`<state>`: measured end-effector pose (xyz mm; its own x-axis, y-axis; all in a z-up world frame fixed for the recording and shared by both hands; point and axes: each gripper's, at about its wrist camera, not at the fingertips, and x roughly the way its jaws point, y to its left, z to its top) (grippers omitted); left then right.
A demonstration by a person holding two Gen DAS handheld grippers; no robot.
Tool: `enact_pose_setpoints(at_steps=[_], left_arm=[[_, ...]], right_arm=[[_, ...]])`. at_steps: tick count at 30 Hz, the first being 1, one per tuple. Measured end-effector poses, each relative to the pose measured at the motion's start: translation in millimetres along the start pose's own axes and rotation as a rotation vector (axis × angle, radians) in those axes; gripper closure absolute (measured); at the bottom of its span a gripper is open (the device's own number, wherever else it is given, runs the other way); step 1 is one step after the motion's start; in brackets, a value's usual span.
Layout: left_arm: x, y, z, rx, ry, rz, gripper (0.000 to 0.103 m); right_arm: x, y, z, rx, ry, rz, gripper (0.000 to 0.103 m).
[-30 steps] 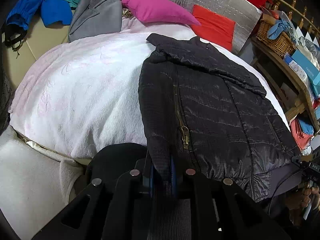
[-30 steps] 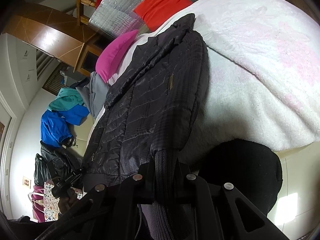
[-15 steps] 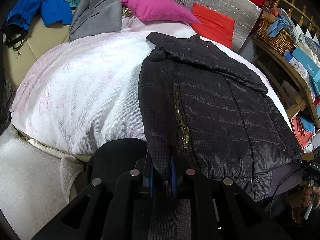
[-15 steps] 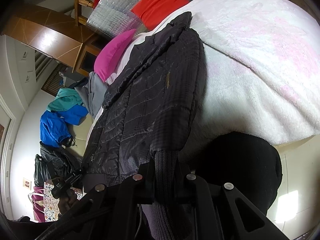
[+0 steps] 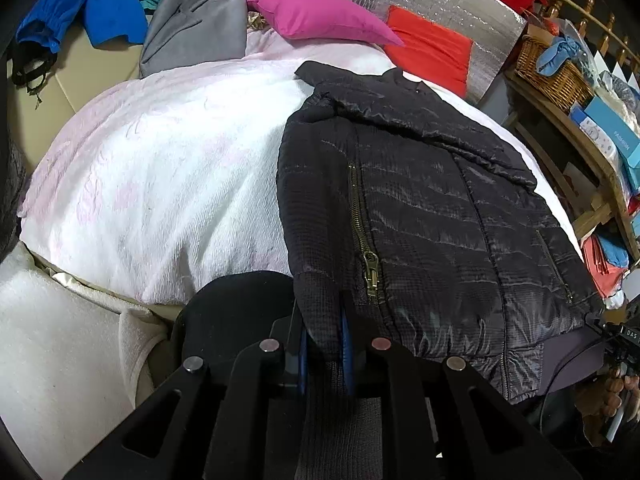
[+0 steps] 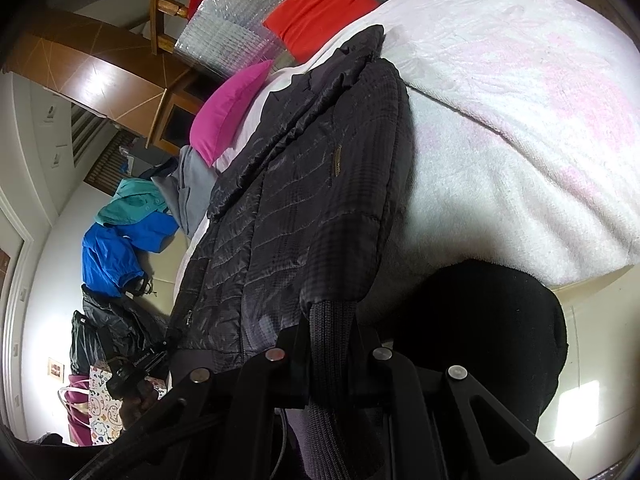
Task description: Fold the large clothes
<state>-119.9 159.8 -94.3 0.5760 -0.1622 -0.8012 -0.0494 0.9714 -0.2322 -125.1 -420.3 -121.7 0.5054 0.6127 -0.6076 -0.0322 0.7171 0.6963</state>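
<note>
A black quilted puffer jacket (image 5: 420, 208) lies front up on a white and pink blanket (image 5: 160, 184), its brass zipper (image 5: 370, 272) closed and collar at the far end. My left gripper (image 5: 324, 336) is shut on the jacket's bottom hem at its left corner. My right gripper (image 6: 332, 336) is shut on the ribbed hem at the other corner; the jacket (image 6: 304, 208) stretches away from it. The fingertips are hidden by fabric in both views.
A magenta pillow (image 5: 320, 12) and a red cushion (image 5: 432, 52) lie at the bed's far end. Grey (image 5: 196, 32) and blue (image 5: 84, 20) garments lie at the far left. A wooden shelf with a wicker basket (image 5: 556, 76) stands on the right.
Both grippers have drawn the hem slightly toward the near bed edge; the jacket has shifted a little and lies flatter. The grips have not changed.
</note>
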Motion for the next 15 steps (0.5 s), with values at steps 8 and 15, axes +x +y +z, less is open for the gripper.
enact_pose_setpoints(at_steps=[8,15], left_arm=[[-0.2,-5.9,1.5,0.014,0.005,0.023,0.088],[-0.2,-6.0,1.9,0.027,0.005,0.032,0.088]], right_arm=[[0.3,-7.4,-1.4,0.01,0.003,0.017,0.09],[2.0,-8.5,-2.6,0.011,0.005,0.022,0.09]])
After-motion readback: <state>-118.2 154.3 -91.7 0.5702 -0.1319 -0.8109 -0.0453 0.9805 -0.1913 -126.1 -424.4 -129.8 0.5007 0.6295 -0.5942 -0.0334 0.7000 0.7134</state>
